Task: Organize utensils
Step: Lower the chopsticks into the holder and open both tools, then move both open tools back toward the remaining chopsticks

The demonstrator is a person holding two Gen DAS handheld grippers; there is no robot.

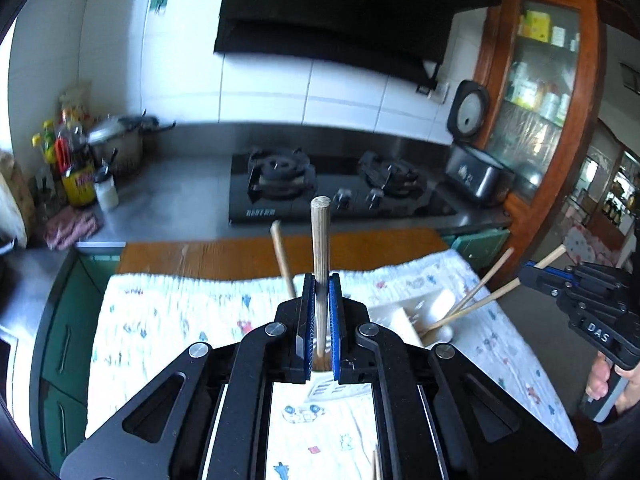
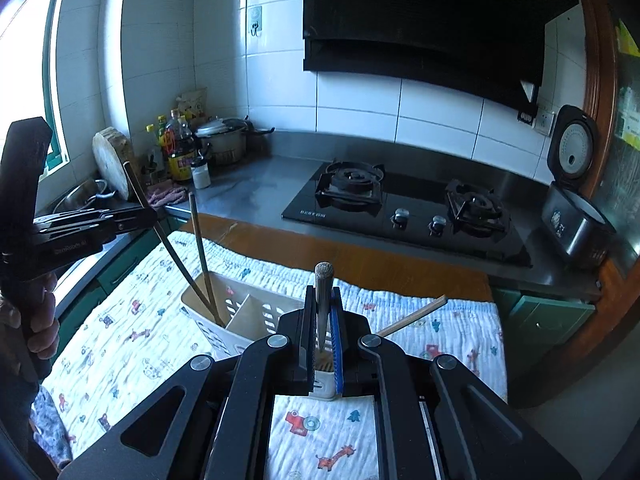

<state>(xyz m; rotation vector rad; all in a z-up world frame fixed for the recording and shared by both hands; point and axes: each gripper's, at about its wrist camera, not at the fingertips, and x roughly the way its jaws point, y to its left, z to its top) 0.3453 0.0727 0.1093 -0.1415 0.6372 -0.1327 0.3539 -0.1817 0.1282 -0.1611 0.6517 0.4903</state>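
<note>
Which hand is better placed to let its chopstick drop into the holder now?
Probably left: the left gripper holds the left chopstick steeply, tip deep in the holder. The right chopstick leans low in the right gripper.

"DAS" in white on right gripper [image 1: 528,276], right edge of left wrist view. Brand lettering on hob [image 1: 340,200] front, lower left corner, too blurred to read. Yellow bottle label [image 2: 182,166] likewise unreadable.
</note>
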